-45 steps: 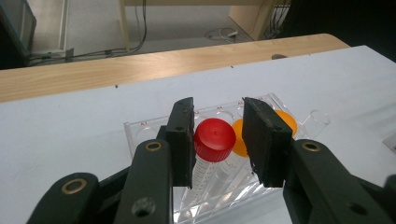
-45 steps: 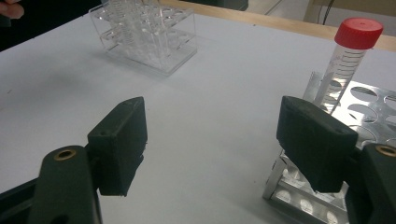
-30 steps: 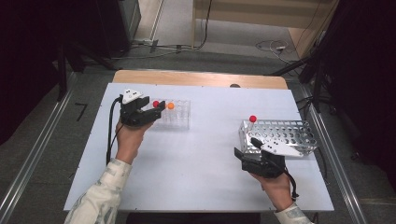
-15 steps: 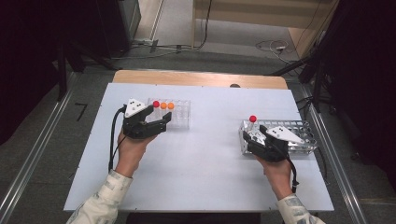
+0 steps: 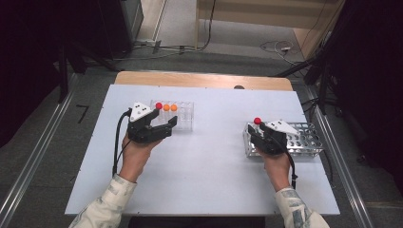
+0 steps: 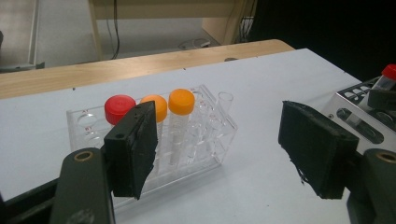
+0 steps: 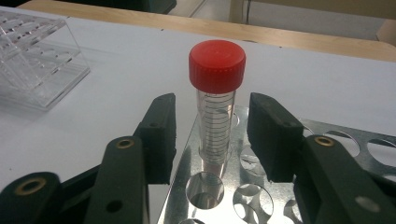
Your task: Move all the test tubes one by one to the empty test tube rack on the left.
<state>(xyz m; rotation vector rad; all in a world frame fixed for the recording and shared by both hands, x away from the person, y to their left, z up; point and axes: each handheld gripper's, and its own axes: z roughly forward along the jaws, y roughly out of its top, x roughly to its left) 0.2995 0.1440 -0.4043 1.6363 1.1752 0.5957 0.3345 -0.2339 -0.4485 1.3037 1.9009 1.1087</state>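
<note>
A clear tube with a red cap [image 7: 217,65] stands upright in the near left corner of the metal rack [image 7: 355,140]; I also see the tube [image 5: 257,121] in the high view. My right gripper [image 7: 212,135] straddles it. Its jaws have just been closing, and a small gap still shows on each side of the tube. My left gripper [image 6: 224,149] is open and holds nothing. It sits just in front of the clear plastic rack [image 6: 84,121], which holds a red-capped tube [image 6: 119,106] and two orange-capped tubes [image 6: 181,100].
The white table [image 5: 209,175] has open room between the two racks and along its front. A wooden strip [image 5: 204,80] runs along the far edge. The metal rack [image 5: 304,135] sits near the table's right edge, with several vacant holes.
My right gripper has moved left along the metal rack to the red-capped tube, and its jaws have narrowed around it. My left gripper has drifted slightly toward the person.
</note>
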